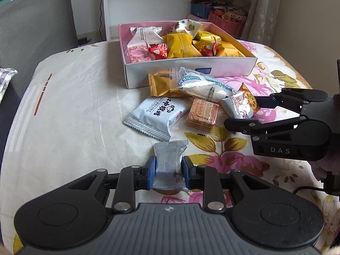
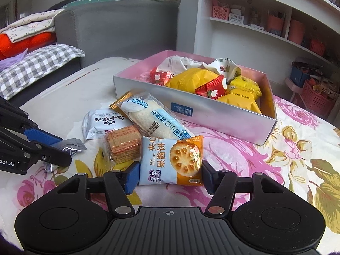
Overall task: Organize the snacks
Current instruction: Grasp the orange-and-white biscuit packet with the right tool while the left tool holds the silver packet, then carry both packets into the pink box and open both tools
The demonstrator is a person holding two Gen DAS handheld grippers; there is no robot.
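Snack packets lie scattered on my flowered tablecloth [image 2: 297,140] in front of the pink-lined box [image 2: 223,116], which sits toward the far edge, already part filled with yellow, red and white packs. My left gripper [image 1: 167,171] is clenched on a small silver packet [image 1: 169,161], its blue pads pressing both sides; no writing shows on that wrapper. My right gripper [image 2: 167,175] has the jam biscuit pack [image 2: 172,161] between its fingers, pads at or just against its edges; whether they truly press I cannot tell. That pack reads "JAM BISCUIT" beside Chinese characters and a picture of a round biscuit. Just beyond it lie a clear-wrapped stack of wafers [image 2: 124,144], a long blue-and-white bread roll packet [image 2: 155,116] resting over a gold-edged packet [image 1: 161,85], and a grey packet [image 1: 155,116] with Chinese characters. The box's near wall bears a blue label [image 2: 181,109], too small to read. In the left view the right gripper's body shows "DAS".
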